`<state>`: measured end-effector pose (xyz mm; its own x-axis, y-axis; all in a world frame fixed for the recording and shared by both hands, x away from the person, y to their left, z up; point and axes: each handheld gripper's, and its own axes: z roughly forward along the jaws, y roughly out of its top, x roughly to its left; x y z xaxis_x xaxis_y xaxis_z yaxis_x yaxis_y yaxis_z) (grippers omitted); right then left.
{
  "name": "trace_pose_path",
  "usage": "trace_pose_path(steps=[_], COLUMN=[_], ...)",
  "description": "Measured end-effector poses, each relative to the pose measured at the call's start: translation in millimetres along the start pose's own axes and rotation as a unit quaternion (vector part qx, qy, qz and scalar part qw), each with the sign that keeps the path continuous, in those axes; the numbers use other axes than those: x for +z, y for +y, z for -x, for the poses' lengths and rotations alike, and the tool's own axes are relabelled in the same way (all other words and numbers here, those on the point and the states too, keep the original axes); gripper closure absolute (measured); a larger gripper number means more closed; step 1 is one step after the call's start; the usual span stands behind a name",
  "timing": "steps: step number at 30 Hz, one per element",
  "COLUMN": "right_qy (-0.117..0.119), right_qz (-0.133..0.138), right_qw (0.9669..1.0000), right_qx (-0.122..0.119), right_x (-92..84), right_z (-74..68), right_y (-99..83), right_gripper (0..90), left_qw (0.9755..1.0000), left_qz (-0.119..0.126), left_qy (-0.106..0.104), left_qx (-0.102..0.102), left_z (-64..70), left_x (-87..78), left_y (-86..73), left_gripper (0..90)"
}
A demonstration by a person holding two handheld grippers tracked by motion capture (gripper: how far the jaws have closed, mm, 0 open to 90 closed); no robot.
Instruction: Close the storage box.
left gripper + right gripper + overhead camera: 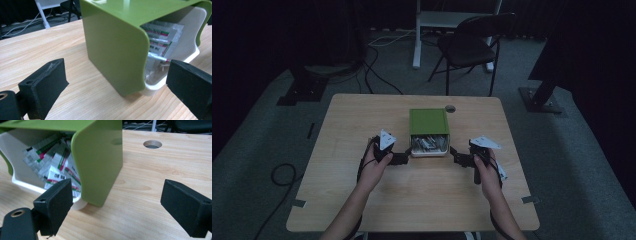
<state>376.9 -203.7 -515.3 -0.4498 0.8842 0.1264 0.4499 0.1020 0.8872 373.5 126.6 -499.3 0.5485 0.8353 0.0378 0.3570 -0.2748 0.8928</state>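
A green box (pixel 428 121) with a white inner tray lies on its side in the middle of the table, its open end toward me. Several white sachets (pixel 429 144) with red and green stripes lie inside it. My left gripper (pixel 406 156) is open at the box's front left corner (pixel 117 57), jaws wide apart on either side of that corner. My right gripper (pixel 454 154) is open at the front right corner (pixel 100 162), one jaw in front of the sachets (pixel 57 162), the other over bare wood.
The wooden table (pixel 362 120) has a round cable hole (pixel 450 108) just behind the box, also visible as a hole (pixel 152 144) in the right gripper view. A dark chair (pixel 472 45) and a white stand stand beyond the table. Cables lie on the floor.
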Motion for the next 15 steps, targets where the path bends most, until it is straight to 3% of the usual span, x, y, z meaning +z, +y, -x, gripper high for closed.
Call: trace_pose_path(steps=[8, 15], right_qy=[0.001, -0.001], right_qz=[-0.009, -0.028], right_qw=[1.0000, 0.9995], right_qx=[-0.002, -0.010], right_x=[-5.8, -11.3], right_z=[2.1, 6.0], right_y=[-10.6, -23.6], right_gripper=[10.6, 10.6], left_qw=[0.9999, 0.9990], left_qz=[-0.009, -0.031], left_qy=[0.010, 0.031], left_qx=[-0.004, -0.011], left_z=[-3.9, -11.9], left_x=[-6.1, -13.3], left_y=[-9.3, -20.9], left_gripper=[3.7, 3.7])
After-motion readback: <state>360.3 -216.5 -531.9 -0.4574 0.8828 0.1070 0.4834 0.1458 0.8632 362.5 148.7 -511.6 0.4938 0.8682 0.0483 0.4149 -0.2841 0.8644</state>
